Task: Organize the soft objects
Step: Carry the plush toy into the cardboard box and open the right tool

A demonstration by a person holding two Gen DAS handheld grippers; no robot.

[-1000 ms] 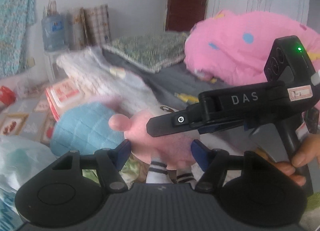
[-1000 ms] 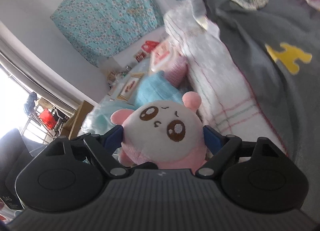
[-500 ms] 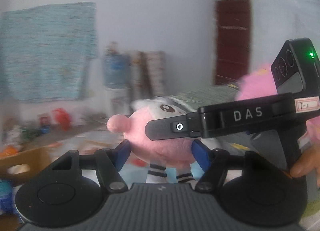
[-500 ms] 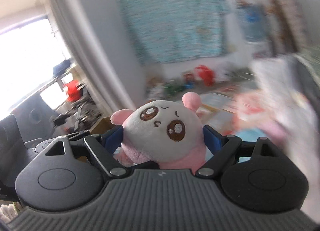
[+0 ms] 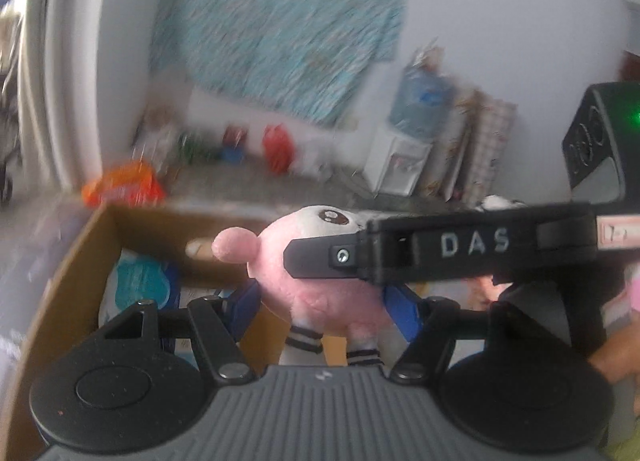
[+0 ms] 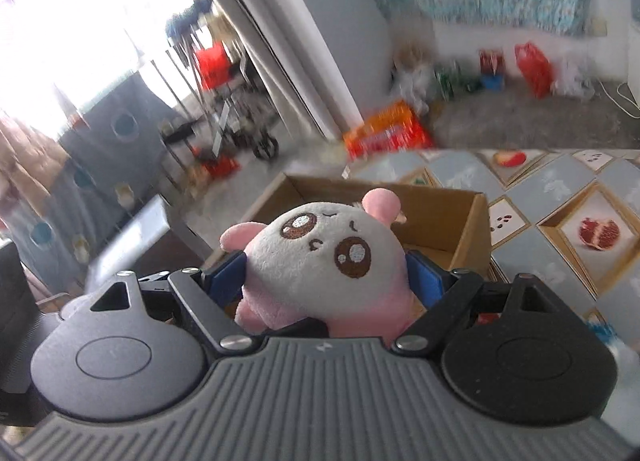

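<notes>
Left hand-held gripper [image 5: 320,305] pinches the pink plush toy's [image 5: 320,293] body at lower centre; behind it, a cardboard box [image 5: 76,257] holds a blue-white pack [image 5: 140,285]. Right hand-held gripper [image 6: 326,277], angled downward, clamps the plush's white head over the box [image 6: 472,229].
</notes>
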